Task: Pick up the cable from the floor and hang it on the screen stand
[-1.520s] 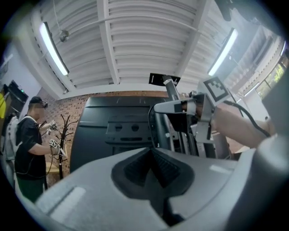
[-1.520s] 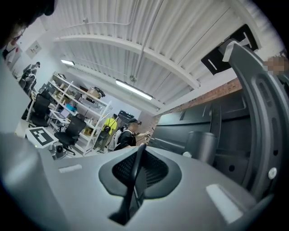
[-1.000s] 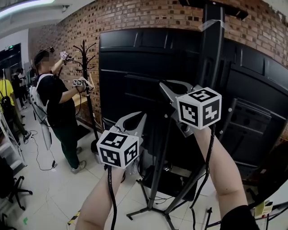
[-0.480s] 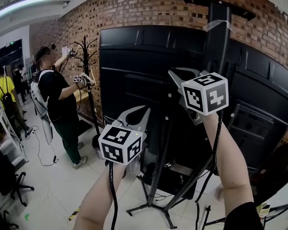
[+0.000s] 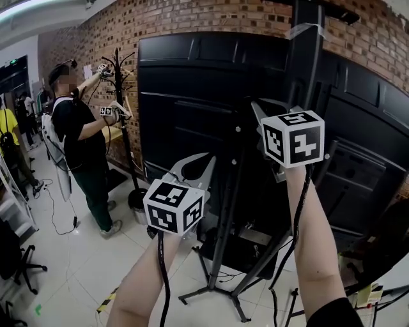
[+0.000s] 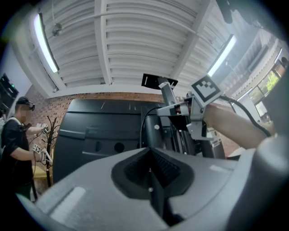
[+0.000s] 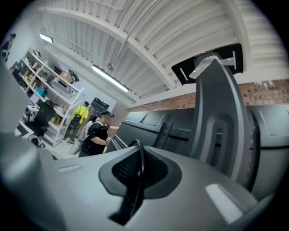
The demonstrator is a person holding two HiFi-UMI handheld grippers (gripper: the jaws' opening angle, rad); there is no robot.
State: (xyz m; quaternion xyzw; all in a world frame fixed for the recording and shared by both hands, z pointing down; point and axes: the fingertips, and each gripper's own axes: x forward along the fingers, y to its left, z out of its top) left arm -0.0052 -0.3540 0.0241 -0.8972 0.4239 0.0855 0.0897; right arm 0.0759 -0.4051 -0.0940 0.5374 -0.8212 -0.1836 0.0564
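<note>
A thin black cable (image 7: 137,173) runs up between the jaws of my right gripper (image 7: 137,153), which is shut on it. In the left gripper view the same cable (image 6: 143,128) curves down from that gripper (image 6: 180,107). My right gripper (image 5: 255,107) is raised close to the tall black column of the screen stand (image 5: 305,64), in front of the screen's black back (image 5: 185,96). That column (image 7: 216,122) fills the right gripper view. My left gripper (image 5: 206,161) hangs lower and to the left, with its jaws (image 6: 150,158) shut and nothing between them.
The stand's legs (image 5: 211,294) spread over the white tiled floor. A person in black (image 5: 80,140) works at a coat rack (image 5: 124,128) on the left. A brick wall (image 5: 192,19) is behind the screen. Shelves (image 7: 45,85) and more people stand far left.
My right gripper has risen a little and moved right, closer to the stand's column. The left gripper has hardly moved. The person at the coat rack has reached higher.
</note>
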